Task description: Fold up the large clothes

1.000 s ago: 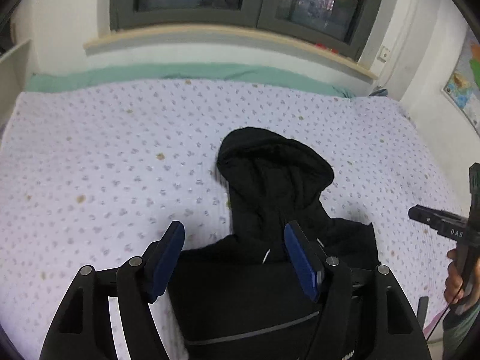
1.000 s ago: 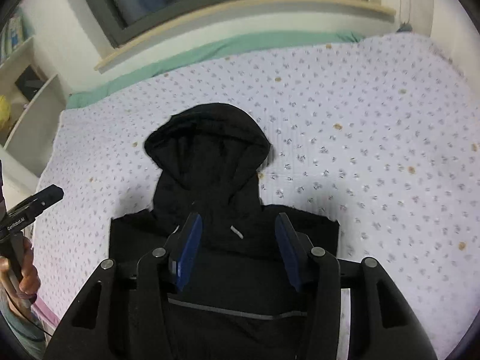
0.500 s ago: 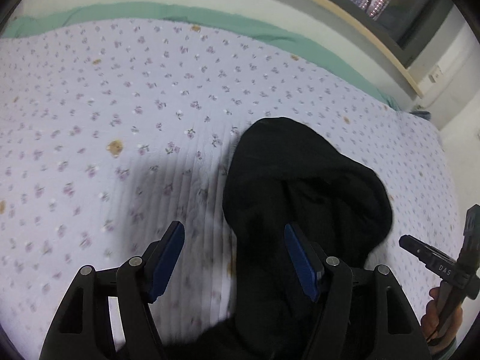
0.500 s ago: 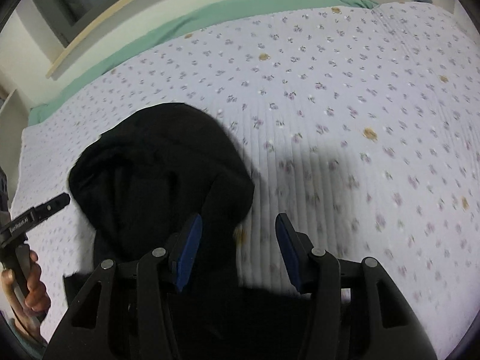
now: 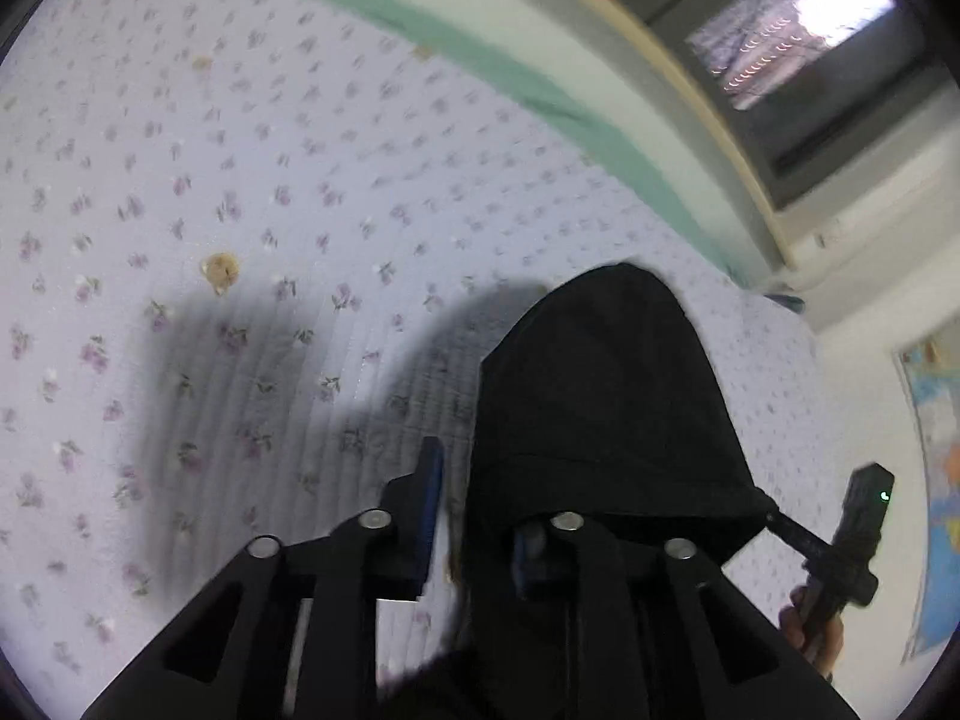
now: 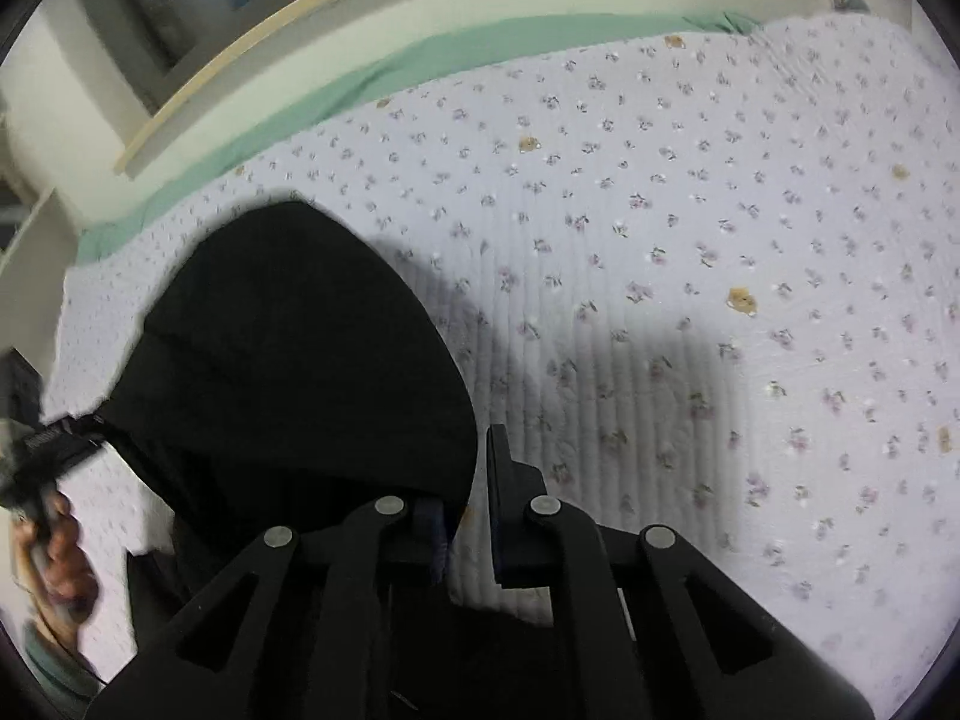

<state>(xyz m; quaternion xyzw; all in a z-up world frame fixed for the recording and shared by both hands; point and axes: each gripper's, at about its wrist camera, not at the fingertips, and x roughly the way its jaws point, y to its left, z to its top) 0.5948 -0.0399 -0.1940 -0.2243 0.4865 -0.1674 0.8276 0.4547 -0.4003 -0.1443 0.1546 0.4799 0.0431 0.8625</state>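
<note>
A black hoodie lies on the bed, and its hood (image 5: 606,384) fills the right of the left wrist view and the left of the right wrist view (image 6: 288,348). My left gripper (image 5: 480,516) is narrowed on the hood's left edge; black cloth drapes over its right finger. My right gripper (image 6: 465,498) is narrowed on the hood's right edge, with cloth covering its left finger. The hood's edges look raised off the bedspread. The other gripper shows at each frame's side, the right one in the left wrist view (image 5: 852,540).
The bed has a pale floral bedspread (image 6: 690,240) with a green sheet (image 6: 336,90) along its far edge. A wooden window sill (image 5: 708,96) and a window run behind the bed. A map hangs on the right wall (image 5: 942,480).
Both grippers moved forward from the hoodie's shoulders to the hood. Their jaws went from wide open to nearly closed on the hood's two side edges.
</note>
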